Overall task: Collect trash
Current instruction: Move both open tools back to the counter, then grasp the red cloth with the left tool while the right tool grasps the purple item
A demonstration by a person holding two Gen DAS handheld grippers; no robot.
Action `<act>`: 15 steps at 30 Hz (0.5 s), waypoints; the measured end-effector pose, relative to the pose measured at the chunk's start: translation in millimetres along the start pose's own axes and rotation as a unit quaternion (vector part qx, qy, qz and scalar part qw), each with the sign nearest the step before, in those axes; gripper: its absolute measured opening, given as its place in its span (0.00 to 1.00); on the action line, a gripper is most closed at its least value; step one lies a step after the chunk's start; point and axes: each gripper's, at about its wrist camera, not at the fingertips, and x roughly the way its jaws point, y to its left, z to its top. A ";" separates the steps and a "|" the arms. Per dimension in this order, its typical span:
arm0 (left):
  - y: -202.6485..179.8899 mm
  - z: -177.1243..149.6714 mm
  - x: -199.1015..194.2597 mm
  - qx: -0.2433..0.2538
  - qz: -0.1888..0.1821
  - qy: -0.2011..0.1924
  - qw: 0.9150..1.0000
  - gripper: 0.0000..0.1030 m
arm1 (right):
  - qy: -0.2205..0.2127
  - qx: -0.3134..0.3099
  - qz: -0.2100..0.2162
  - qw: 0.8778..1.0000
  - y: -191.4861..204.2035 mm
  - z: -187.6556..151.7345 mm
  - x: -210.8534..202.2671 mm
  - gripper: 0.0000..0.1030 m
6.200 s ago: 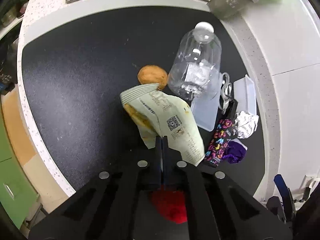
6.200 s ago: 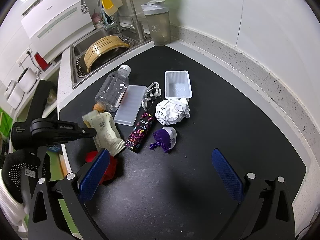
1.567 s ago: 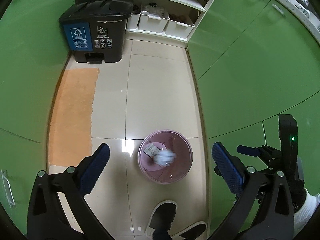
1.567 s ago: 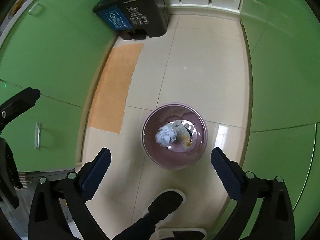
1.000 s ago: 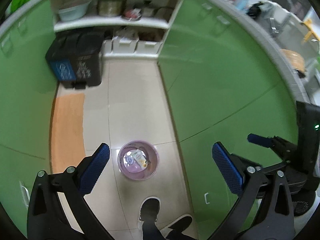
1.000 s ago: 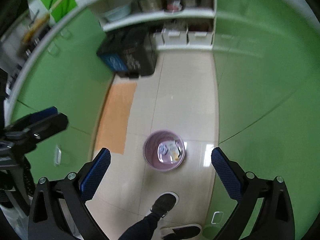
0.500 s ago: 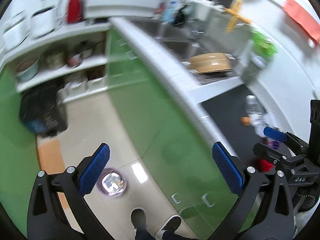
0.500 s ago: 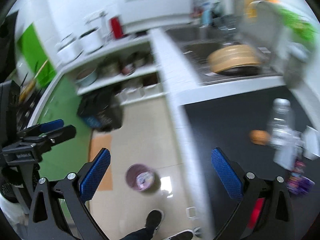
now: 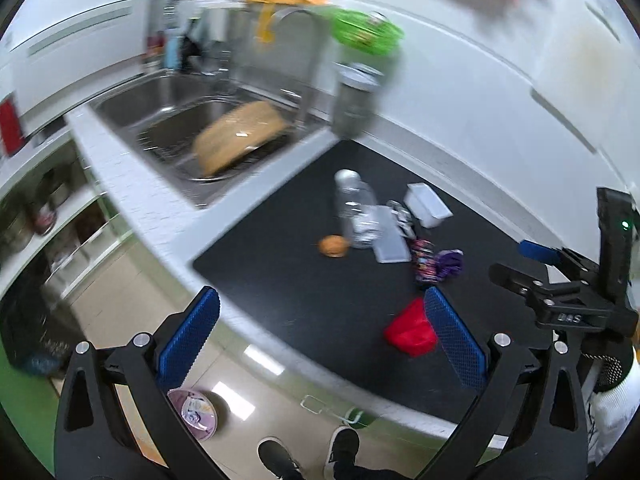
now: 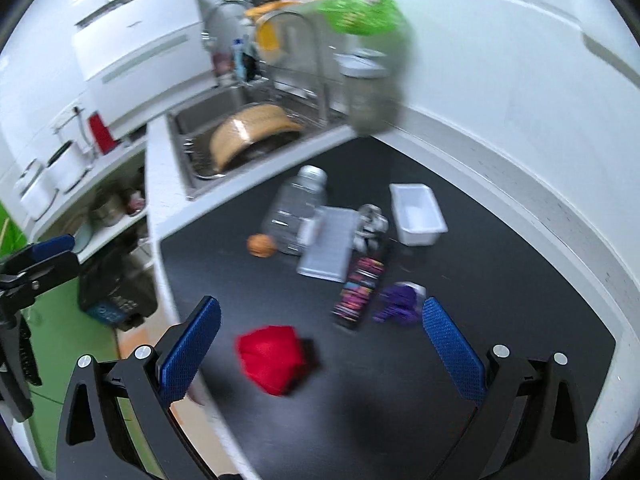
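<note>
While both tools hung released and empty above the black counter (image 10: pixel 500 280), the red wrapper (image 10: pixel 272 356) lay just ahead of the right gripper (image 10: pixel 316 344), toward its left finger; the left gripper (image 9: pixel 320 328) stood farther back, over the counter's edge.

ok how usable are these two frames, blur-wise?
Left wrist view: strong motion blur over the sink and shelves; the red item reads soft. Right wrist view: green basket smeared, red item ghosted; white tray fairly crisp. Tongs sharp in both.
</note>
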 end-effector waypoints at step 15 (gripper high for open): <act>-90.2 -17.0 103.0 0.043 -0.013 0.113 0.993 0.97 | 0.078 -0.008 -0.002 0.997 -78.7 -14.5 57.4 0.94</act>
